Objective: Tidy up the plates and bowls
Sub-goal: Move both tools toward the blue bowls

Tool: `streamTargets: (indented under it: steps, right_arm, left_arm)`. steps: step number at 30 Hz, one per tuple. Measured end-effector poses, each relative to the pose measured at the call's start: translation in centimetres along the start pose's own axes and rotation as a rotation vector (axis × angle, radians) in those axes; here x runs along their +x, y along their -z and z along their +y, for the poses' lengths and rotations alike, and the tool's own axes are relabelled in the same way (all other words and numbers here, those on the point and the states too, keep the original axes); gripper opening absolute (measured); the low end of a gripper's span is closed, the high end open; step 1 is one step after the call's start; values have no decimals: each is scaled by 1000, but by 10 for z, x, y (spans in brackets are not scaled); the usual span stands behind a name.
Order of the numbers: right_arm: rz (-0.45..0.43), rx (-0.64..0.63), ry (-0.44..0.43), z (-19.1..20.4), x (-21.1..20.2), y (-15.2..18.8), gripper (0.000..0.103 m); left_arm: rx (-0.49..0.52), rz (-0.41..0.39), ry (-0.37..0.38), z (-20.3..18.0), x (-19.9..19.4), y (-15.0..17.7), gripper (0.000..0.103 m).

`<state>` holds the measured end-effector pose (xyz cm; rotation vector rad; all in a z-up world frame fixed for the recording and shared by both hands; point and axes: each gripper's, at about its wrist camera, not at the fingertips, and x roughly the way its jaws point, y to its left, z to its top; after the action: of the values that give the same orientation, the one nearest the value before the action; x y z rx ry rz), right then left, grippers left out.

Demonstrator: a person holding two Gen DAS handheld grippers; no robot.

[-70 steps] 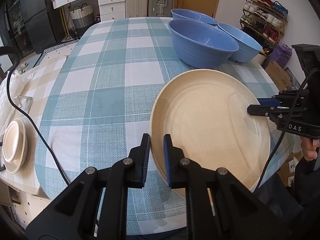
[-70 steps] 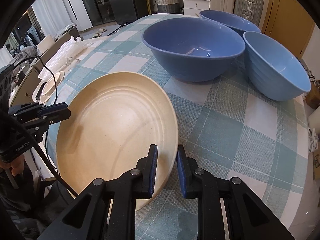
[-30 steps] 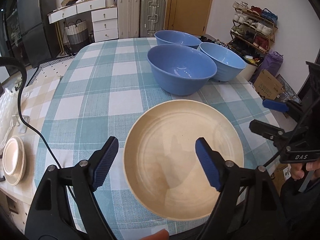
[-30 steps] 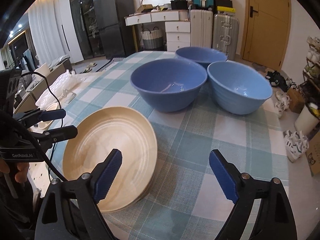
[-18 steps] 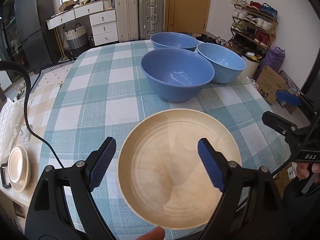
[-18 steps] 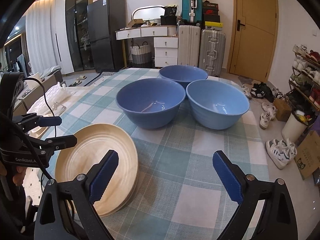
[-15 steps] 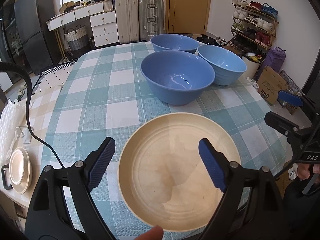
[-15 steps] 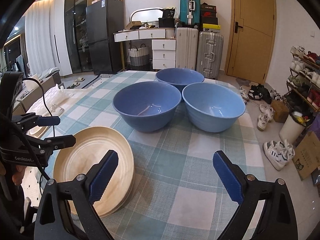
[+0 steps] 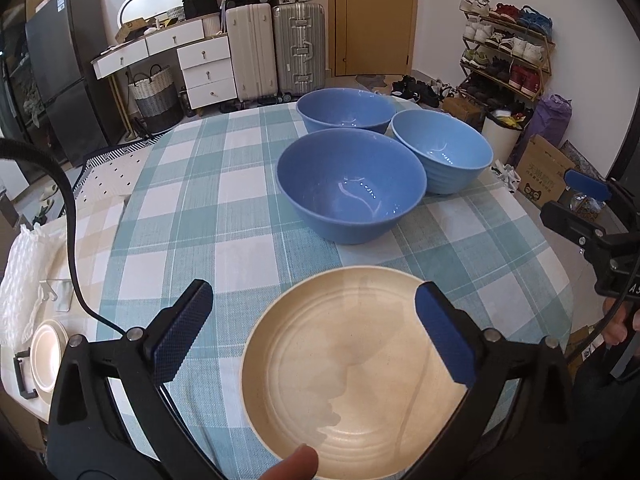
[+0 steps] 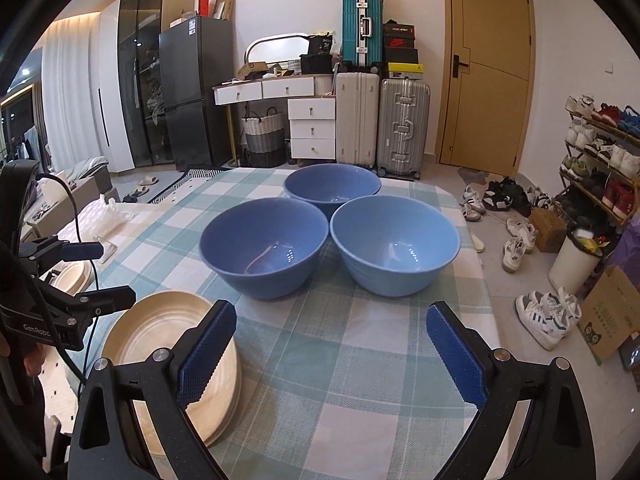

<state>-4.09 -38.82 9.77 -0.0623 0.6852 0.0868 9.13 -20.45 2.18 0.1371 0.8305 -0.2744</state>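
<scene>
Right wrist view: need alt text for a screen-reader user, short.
The open right gripper hangs above a checked tablecloth, holding nothing, facing three blue bowls clustered together. A stack of cream plates sits at the table's near left edge, with the open left gripper beside it.

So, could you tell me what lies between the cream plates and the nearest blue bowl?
Only bare checked tablecloth separates the cream plates from the nearest blue bowl, seen in both wrist views.
</scene>
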Motion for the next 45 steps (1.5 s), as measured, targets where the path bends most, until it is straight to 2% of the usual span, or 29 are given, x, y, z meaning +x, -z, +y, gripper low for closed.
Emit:
streamTargets:
  steps: [14, 31, 38, 45]
  right_arm:
    - [-10, 59, 13, -44, 18, -23, 98]
    - [-31, 175, -3, -97, 47, -75, 98]
    - [-5, 191, -23, -103, 66, -92, 98]
    - [45, 196, -79, -92, 86, -87, 98]
  left_arm:
    - [21, -16, -36, -5, 0, -49, 101]
    - [-10, -44, -81, 22, -4, -113, 101]
    - [-29, -21, -70, 32, 17, -130, 100]
    - [-43, 21, -50, 42, 48, -133, 101]
